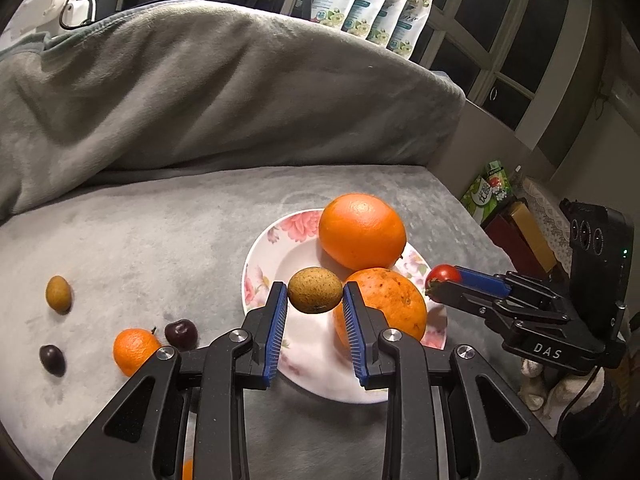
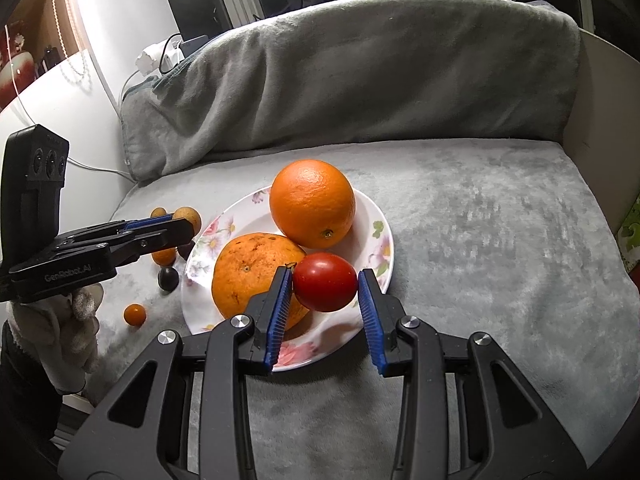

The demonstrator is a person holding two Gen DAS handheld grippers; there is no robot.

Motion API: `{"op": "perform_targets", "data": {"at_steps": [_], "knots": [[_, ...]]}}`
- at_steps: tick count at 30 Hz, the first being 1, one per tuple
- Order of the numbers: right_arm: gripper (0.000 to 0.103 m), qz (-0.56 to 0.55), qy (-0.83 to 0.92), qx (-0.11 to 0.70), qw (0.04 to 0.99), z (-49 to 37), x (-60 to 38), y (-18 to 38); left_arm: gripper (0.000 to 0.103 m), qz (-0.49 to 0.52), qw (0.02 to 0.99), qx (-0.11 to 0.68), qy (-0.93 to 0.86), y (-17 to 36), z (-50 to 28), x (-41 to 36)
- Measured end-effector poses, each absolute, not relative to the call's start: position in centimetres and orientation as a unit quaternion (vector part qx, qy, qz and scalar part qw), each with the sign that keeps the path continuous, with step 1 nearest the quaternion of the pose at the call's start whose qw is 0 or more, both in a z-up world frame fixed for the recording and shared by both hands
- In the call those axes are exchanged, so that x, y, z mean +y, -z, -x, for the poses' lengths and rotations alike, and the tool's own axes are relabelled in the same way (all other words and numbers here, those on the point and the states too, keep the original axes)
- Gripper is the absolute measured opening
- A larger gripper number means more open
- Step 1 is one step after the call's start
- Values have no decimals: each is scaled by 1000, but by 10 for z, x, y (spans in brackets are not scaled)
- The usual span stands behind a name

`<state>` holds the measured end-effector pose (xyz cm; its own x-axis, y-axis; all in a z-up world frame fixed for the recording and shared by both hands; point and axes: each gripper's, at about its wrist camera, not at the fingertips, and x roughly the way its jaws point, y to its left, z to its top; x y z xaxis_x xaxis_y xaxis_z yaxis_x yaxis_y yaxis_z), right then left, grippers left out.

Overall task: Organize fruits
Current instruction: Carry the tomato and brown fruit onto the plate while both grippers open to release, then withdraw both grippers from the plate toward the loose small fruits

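A floral white plate (image 1: pixel 264 264) (image 2: pixel 376 216) holds two large oranges (image 1: pixel 362 232) (image 2: pixel 312 204), the nearer one rough-skinned (image 1: pixel 396 300) (image 2: pixel 250 272). My left gripper (image 1: pixel 315 296) (image 2: pixel 188 226) is shut on a brown longan (image 1: pixel 315 290) and holds it above the plate's near left part. My right gripper (image 2: pixel 325 288) (image 1: pixel 434 280) is shut on a red cherry tomato (image 2: pixel 325 287) (image 1: pixel 442 274) above the plate's right rim.
On the grey blanket left of the plate lie another longan (image 1: pixel 58 294), a small tangerine (image 1: pixel 135 350), two dark cherries (image 1: pixel 181 334) (image 1: pixel 52 360) and a tiny orange fruit (image 2: pixel 134 314). A grey cushion (image 1: pixel 200 92) rises behind. The seat edge drops off at the right.
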<state>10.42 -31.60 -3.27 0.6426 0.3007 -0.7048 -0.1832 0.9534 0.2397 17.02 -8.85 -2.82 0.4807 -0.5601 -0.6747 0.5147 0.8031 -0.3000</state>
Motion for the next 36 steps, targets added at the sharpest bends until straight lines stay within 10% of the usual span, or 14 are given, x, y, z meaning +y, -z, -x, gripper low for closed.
{"op": "perform_targets", "data": {"at_steps": [16, 36], "knots": [[87, -63, -139, 375, 914, -97, -312, 22, 67, 28, 871, 382, 308, 18, -163, -85], [88, -48, -148, 363, 919, -90, -288, 8, 67, 13, 895, 354, 271, 5, -150, -57]]}}
